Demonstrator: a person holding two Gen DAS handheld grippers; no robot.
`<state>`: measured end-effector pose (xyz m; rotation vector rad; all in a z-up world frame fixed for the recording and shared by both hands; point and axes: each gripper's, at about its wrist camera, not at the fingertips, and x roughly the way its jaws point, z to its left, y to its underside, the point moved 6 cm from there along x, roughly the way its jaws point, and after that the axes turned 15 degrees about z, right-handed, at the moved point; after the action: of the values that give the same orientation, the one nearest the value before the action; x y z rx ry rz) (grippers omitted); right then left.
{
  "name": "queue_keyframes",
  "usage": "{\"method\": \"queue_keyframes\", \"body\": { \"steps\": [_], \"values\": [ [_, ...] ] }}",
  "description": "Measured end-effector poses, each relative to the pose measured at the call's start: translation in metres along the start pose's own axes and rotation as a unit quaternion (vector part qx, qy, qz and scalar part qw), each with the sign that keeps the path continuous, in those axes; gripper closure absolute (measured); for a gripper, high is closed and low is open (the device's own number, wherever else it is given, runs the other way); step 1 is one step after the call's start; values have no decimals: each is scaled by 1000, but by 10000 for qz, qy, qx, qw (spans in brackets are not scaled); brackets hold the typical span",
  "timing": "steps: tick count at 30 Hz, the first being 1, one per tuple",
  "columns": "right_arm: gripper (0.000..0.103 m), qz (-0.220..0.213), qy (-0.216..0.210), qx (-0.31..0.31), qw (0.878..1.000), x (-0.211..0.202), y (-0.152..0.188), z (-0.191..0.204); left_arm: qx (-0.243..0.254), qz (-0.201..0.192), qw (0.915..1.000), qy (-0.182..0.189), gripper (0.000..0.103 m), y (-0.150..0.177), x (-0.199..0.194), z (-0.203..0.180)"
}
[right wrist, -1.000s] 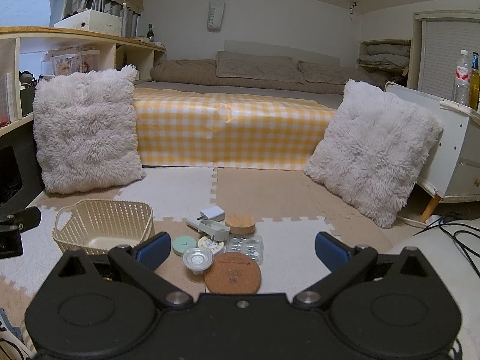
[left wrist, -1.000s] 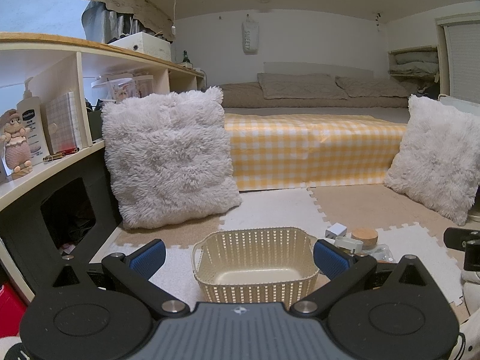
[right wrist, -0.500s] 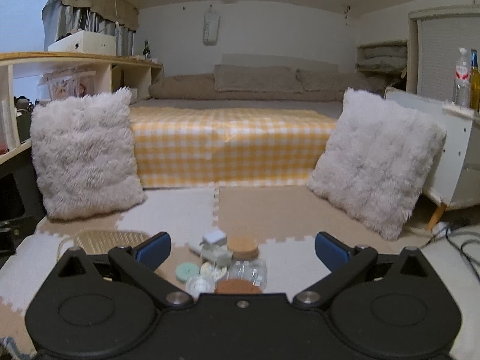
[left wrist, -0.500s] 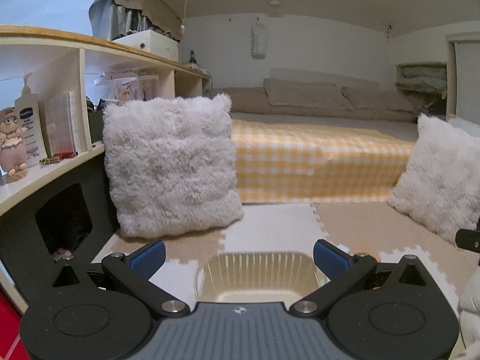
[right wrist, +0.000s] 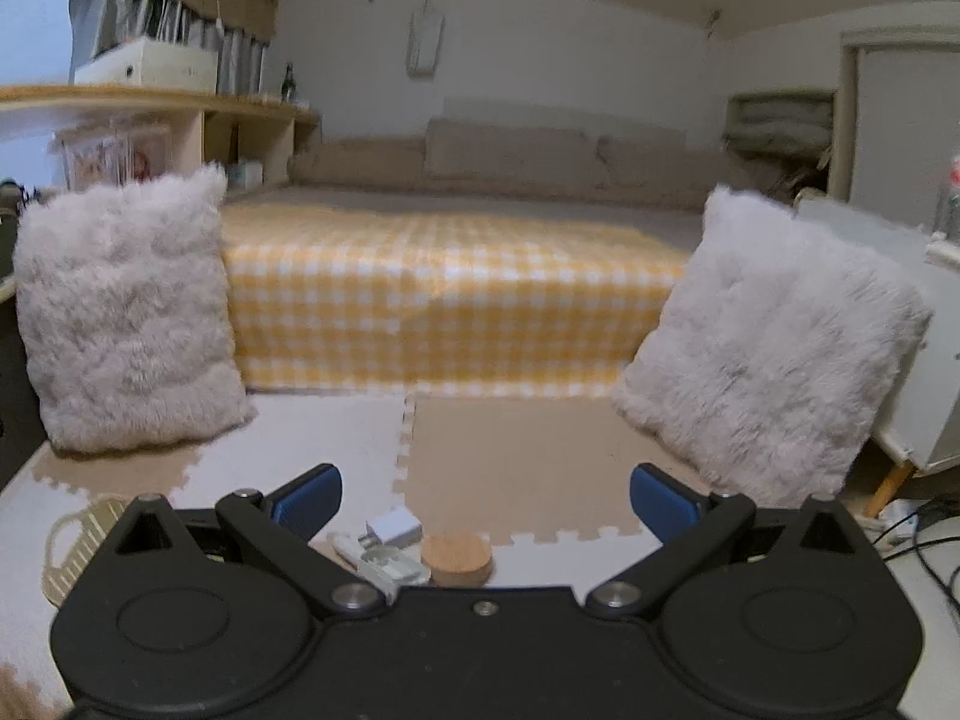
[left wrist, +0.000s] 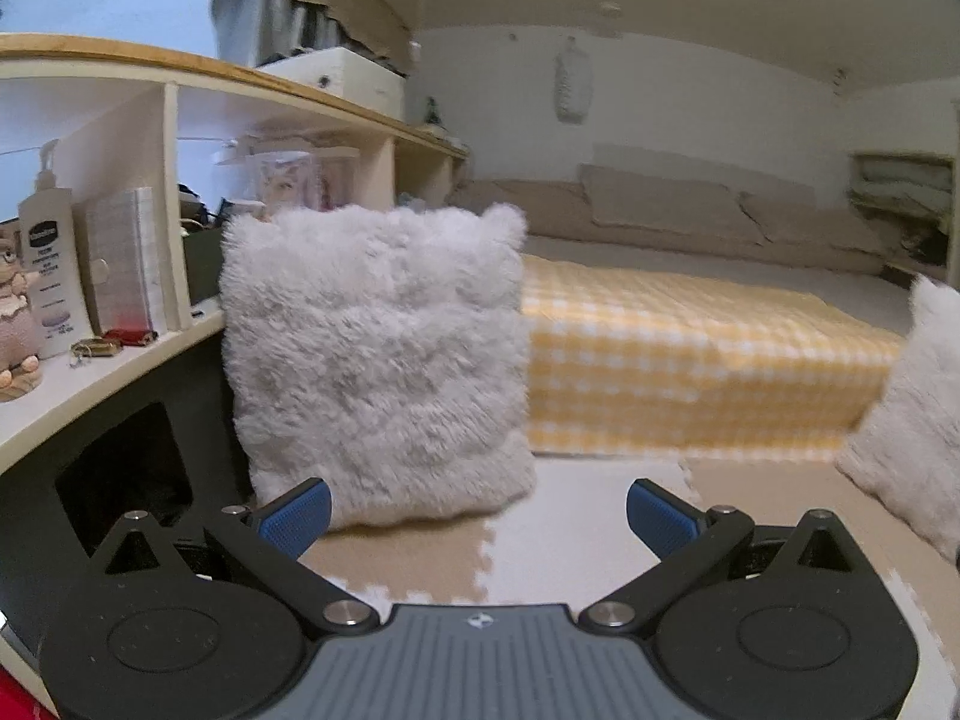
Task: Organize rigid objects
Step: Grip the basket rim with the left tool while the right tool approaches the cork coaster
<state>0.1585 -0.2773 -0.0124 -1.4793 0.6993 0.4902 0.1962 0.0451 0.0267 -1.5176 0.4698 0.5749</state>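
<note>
L claw (left wrist: 478,516): released, blue pads (left wrist: 295,516) wide apart, nothing btwn them. Only floor mat (left wrist: 558,540) (beige/white puzzle tiles) shows in the gap. Ahead and slightly L of claw: fluffy white cushion (left wrist: 375,372), upright against a shelf unit (left wrist: 138,354). Lotion bottle (left wrist: 49,276) and figurine (left wrist: 15,324) stand on the shelf, far L of claw. Bed w/ yellow check cover (left wrist: 690,360) ahead-R, well apart.

R claw (right wrist: 483,501): released, empty, pads spread. Just under and btwn the fingers, close to claw body: white charger block (right wrist: 393,527), cork-topped lid (right wrist: 456,555), clear/white plastic piece (right wrist: 390,567); all lie on the mat, items touching or just beside each other, partly hidden by the claw body. Cream basket (right wrist: 78,546) L of claw, mostly hidden behind L finger arm; contents can't tell. Further ahead: second cushion (right wrist: 768,360) to R, leaning on a white cabinet (right wrist: 924,396).
</note>
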Motion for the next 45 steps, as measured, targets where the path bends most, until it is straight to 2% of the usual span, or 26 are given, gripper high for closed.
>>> {"method": "queue_keyframes", "body": {
  "steps": [5, 9, 12, 14, 17, 21, 26, 31, 35, 37, 41, 43, 45],
  "values": [
    [0, 570, -156, 182, 9981, 41, 5, -11, 127, 93, 9994, -297, 0, -13, 26, 3],
    [0, 1111, -296, 438, 9924, 71, 16, -19, 123, 650, 9971, -381, 0, -8, 54, 8],
    [0, 1657, -495, 379, 9842, 96, 30, -17, 96, 853, 9956, -381, 0, 4, 69, 13],
    [0, 2057, -557, 177, 9769, 111, 42, -13, 175, 1110, 9932, -302, 0, 12, 81, 16],
    [0, 2482, -708, 182, 9660, 127, 55, -6, 168, 1475, 9889, 71, 0, 24, 92, 20],
    [0, 2838, -897, 138, 9546, 141, 67, 1, -114, 1792, 9832, 331, 0, 38, 104, 33],
    [0, 3312, -822, -80, 9400, 159, 85, 11, -116, 2218, 9746, 287, 3, 49, 116, 38],
    [0, 3467, -808, -193, 9343, 166, 90, 18, 51, 2610, 9647, 343, 39, 57, 125, 38],
    [0, 3581, -773, -291, 9300, 170, 94, 23, 82, 2891, 9562, 445, 59, 62, 133, 37],
    [0, 3637, -759, -323, 9279, 173, 95, 24, 83, 2968, 9537, 474, 73, 63, 135, 37],
    [0, 3701, -727, -359, 9254, 180, 97, 26, 79, 3105, 9492, 500, 82, 66, 140, 38],
    [0, 3744, -698, -388, 9238, 184, 99, 27, 80, 3177, 9469, 487, 89, 68, 143, 38],
    [0, 3789, -659, -437, 9221, 189, 100, 29, 64, 3232, 9451, 480, 91, 69, 146, 39]
  ]
}}
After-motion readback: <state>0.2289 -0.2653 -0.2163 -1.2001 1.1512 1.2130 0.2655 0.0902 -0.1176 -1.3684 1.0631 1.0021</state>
